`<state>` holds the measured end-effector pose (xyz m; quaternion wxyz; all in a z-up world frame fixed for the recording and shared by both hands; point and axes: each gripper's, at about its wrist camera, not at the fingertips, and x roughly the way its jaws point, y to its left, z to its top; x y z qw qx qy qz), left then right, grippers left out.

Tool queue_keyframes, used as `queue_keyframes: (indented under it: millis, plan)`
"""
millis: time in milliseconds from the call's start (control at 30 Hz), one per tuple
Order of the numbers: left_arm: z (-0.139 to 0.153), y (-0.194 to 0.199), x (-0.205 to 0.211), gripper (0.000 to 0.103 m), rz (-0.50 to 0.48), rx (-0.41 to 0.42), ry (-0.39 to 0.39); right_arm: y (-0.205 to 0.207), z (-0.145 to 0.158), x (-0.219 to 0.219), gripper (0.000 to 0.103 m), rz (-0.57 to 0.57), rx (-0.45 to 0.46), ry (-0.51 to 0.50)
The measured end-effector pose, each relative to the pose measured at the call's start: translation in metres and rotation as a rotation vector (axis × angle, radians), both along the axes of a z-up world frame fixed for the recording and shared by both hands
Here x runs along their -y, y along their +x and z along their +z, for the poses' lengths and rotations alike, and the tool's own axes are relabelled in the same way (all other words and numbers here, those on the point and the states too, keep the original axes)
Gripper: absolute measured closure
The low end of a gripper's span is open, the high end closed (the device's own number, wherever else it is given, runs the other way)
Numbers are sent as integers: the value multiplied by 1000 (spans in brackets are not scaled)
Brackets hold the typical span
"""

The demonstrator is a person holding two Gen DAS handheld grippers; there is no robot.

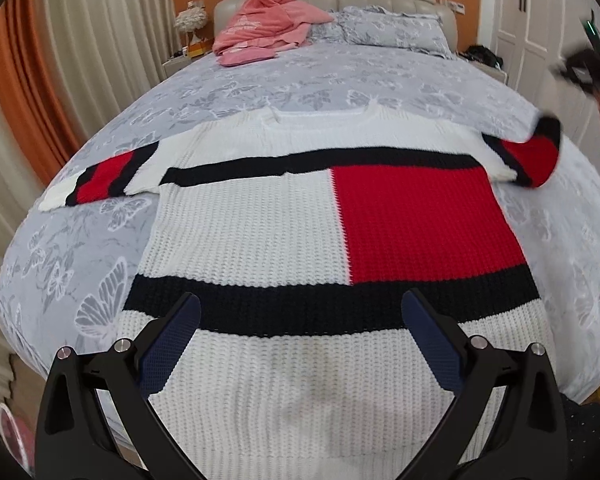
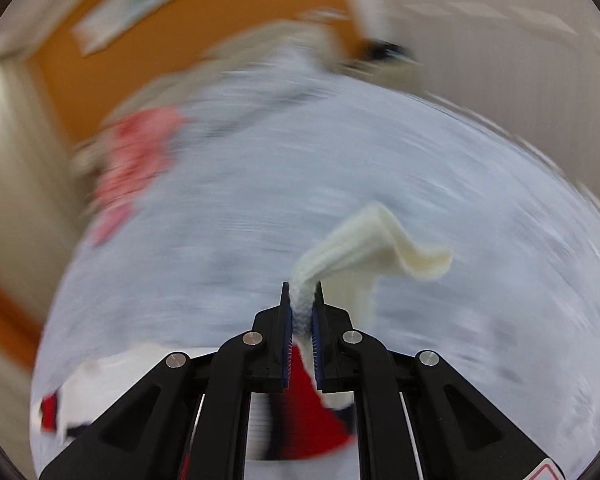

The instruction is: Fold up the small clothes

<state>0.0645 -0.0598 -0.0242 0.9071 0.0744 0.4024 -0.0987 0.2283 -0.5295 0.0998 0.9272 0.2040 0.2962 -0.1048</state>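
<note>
A knitted sweater [image 1: 260, 232], white with black bands and a red panel, lies flat on the bed with its hem nearest me. My left gripper [image 1: 300, 320] is open and empty just above the lower black band. The left sleeve [image 1: 100, 178] lies spread out. The right sleeve [image 1: 532, 156] is lifted off the bed. My right gripper [image 2: 302, 300] is shut on that sleeve's white cuff [image 2: 364, 248], which sticks out past the fingertips; the view is blurred by motion. The right gripper also shows as a dark blur in the left wrist view [image 1: 588, 68].
The bed [image 1: 300, 80] has a grey butterfly-print cover. A pile of pink clothes [image 1: 260, 24] and pillows [image 1: 392, 28] lie at the headboard. Curtains [image 1: 60, 80] hang at left and white wardrobe doors [image 1: 540, 32] stand at right.
</note>
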Motion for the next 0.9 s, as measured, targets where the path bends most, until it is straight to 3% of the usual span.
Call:
queue_keyframes:
  millis: [67,133,167,200,300,333,400,433,600,700,833,867,900]
  plan:
    - [3,1,-11,5,22,-4,-27,30,16,-74,92,153,29,9]
    - [7,4,-27,5,48,-13,-62,58,10,-144,81,291,9,53]
    - [8,5,-34,5,58,-18,-75,74,-3,-187,64,376,-28,63]
    - [11,6,-42,5,72,-23,-90,83,-19,-226,60,439,-70,39]
    - [20,16,-69,5,104,-19,-123,80,-53,-313,60,554,-175,-100]
    - [24,24,-78,5,110,-17,-136,71,-56,-319,60,542,-174,-127]
    - [28,40,-91,5,106,-28,-174,37,-65,-315,44,456,-187,-182]
    - [29,50,-93,5,104,-35,-193,17,-72,-302,41,399,-204,-201]
    - [30,138,-72,5,65,-105,-308,-77,-122,-240,38,198,-348,-189]
    - [14,204,-38,5,101,-196,-364,-117,-150,-211,38,111,-416,-88]
    - [-24,267,4,5,178,-290,-387,-147,-166,-189,38,36,-401,-5]
    - [-38,280,13,7,213,-326,-390,-152,-167,-186,38,23,-383,1]
    - [-49,290,19,15,239,-351,-412,-153,-167,-187,37,22,-373,0]
